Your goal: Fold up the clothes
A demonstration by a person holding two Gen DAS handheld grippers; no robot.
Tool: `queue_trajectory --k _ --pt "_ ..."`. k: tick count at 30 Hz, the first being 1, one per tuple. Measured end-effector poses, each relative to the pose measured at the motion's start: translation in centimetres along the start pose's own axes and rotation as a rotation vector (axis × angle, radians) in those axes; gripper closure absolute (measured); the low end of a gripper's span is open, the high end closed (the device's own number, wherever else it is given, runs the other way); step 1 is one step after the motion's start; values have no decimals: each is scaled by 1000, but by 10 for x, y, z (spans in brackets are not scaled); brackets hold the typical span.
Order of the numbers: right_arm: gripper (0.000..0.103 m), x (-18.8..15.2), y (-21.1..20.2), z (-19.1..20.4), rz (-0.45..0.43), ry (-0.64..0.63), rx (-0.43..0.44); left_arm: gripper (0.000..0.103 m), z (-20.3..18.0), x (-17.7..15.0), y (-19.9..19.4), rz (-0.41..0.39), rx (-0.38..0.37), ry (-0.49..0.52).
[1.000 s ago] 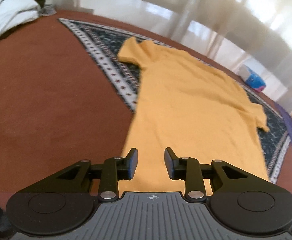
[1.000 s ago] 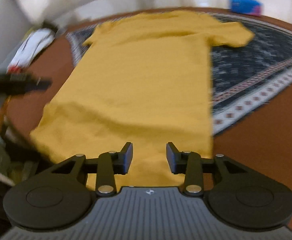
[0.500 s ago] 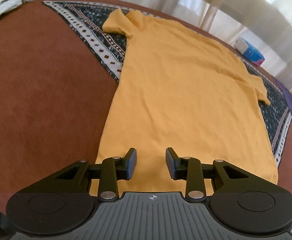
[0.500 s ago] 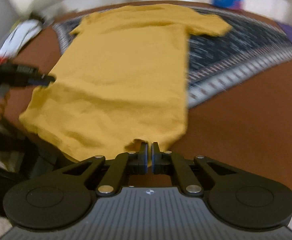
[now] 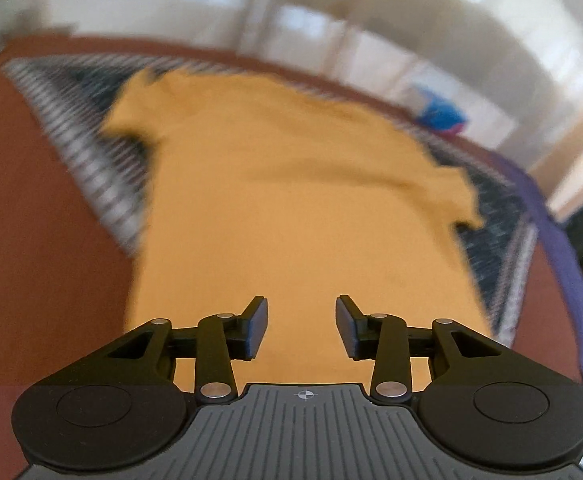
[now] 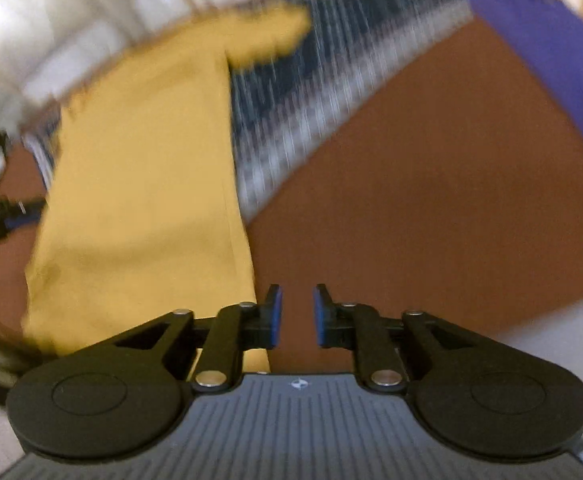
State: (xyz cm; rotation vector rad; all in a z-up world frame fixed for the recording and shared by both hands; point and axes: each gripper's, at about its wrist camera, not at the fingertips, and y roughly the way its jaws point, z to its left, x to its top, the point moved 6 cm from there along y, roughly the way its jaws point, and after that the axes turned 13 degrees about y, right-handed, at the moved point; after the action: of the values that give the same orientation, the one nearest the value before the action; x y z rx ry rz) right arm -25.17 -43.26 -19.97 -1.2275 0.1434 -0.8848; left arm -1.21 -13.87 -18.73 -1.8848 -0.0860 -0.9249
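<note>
T-shirt (image 5: 291, 208) fills left view; right view shows its edge; both jaws released.

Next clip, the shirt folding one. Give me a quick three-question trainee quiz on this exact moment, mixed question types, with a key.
1. True or false: the left hand-held gripper is clamped on the mustard-yellow short-sleeved cotton T-shirt.
2. Multiple choice: in the right wrist view, the right hand-held gripper points mostly at
A. the middle of the T-shirt
B. the plain rust-brown bed cover beside the shirt's edge
C. a white pile of clothes
3. Fill in: under its upper half, the T-shirt lies on a dark ______ with white patterned borders.

Key: 1 false, both jaws stand apart above the cloth. 2 B. 3 blanket.
</note>
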Motion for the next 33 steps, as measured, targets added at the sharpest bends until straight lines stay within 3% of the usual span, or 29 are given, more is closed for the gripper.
queue_trajectory --k 2,7,9,13,16,20,25,33 --pt "67 43 3 17 -75 -12 33 47 -17 22 15 -22 -58 37" --pt "66 146 32 52 -186 35 134 45 -61 66 59 -34 -198 114" --pt "65 179 51 62 -207 34 159 45 -81 77 76 -21 -210 182" --pt "61 227 93 68 -202 16 123 45 -113 92 107 -18 -213 248" --pt "57 248 119 67 -189 -45 91 45 -129 97 132 5 -198 247" --pt "46 266 150 66 -164 -181 63 45 -146 93 157 45 -115 276" --pt "46 273 176 60 -108 -358 59 45 -157 88 179 91 -42 261" --pt "49 272 192 44 -53 -358 107 41 -166 82 194 115 -2 297"
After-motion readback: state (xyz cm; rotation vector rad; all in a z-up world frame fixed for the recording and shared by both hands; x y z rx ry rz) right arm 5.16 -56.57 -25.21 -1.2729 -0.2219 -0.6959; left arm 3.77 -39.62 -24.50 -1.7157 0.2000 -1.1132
